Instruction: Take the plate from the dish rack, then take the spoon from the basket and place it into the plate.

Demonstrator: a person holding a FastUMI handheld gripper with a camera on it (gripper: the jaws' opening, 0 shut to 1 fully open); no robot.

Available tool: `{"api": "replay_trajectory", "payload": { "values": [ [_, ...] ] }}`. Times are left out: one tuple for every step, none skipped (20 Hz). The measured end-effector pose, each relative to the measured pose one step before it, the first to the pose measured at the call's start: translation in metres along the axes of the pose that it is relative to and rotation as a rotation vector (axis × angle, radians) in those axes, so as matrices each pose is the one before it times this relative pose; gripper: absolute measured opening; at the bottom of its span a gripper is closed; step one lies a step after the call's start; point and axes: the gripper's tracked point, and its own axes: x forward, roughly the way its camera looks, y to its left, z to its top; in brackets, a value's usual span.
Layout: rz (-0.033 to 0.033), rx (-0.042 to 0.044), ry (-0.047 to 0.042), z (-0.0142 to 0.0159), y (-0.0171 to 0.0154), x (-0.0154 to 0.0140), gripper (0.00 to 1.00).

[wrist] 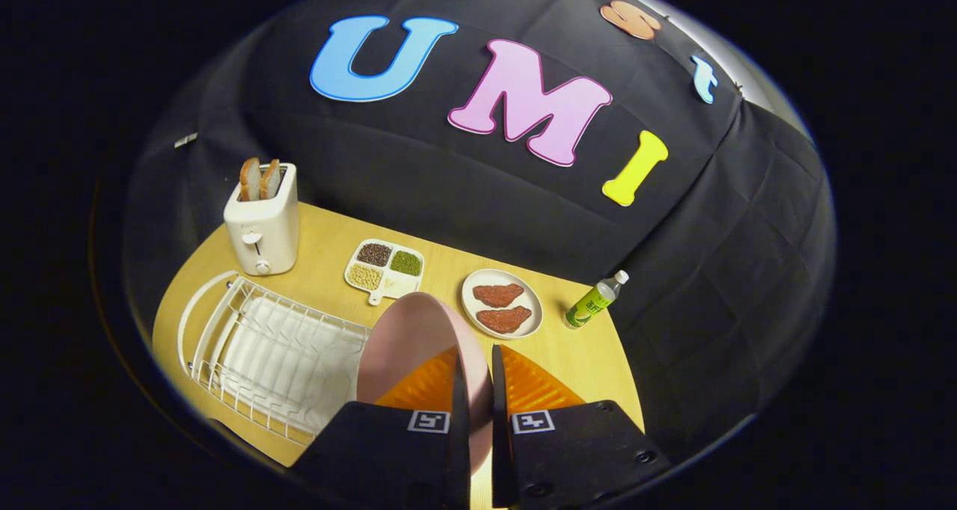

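The gripper [478, 368] pinches the rim of a smooth pink plate [407, 338], both ribbed fingers [460, 390] pressed on its edge; the plate stands on edge above the wooden table [448, 271]. Just beside it lies a white wire dish rack [262, 353]. Beyond sit a divided tray of grains [384, 269], a round plate with two reddish cutlets [502, 303], a boxy white toaster [262, 226] holding bread, and a tilted green-labelled bottle [594, 300].

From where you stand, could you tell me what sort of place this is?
Probably a mock kitchen counter in a booth: a toaster holding bread, a white dish rack and a dish of cutlets sit on the wooden table. The gripper is shut on a pink plate.
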Motion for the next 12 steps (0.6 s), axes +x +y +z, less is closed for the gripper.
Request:
{"api": "replay_trajectory", "payload": {
  "values": [
    [0.03482, 0.02426, -0.02107, 0.00359, -0.00328, -0.0069, 0.16],
    [0.03927, 0.02919, -0.01684, -0.00048, -0.00295, -0.00674, 0.16],
    [0.03322, 0.03628, -0.00548, -0.00176, -0.00519, -0.00869, 0.16],
    [0.02305, 0.02595, -0.00134, -0.00369, -0.00476, -0.00681, 0.15],
    [0.01735, 0.02174, 0.00689, -0.00586, -0.00604, -0.00738, 0.15],
    [0.01797, 0.0174, 0.00807, -0.00654, -0.00643, -0.0072, 0.15],
    [0.01766, 0.01442, 0.00881, -0.00746, -0.00537, -0.00559, 0.15],
    [0.01884, 0.01273, 0.0073, -0.00946, -0.00515, -0.00545, 0.15],
    [0.01931, 0.01226, 0.00747, -0.00954, -0.00476, -0.0058, 0.15],
    [0.01549, 0.00843, 0.01093, -0.01103, -0.0062, -0.0052, 0.15],
    [0.01476, 0.01087, 0.0136, -0.01269, -0.00476, -0.00525, 0.15],
    [0.01471, 0.01258, 0.01963, -0.01279, -0.003, -0.00597, 0.15]
  ]
}}
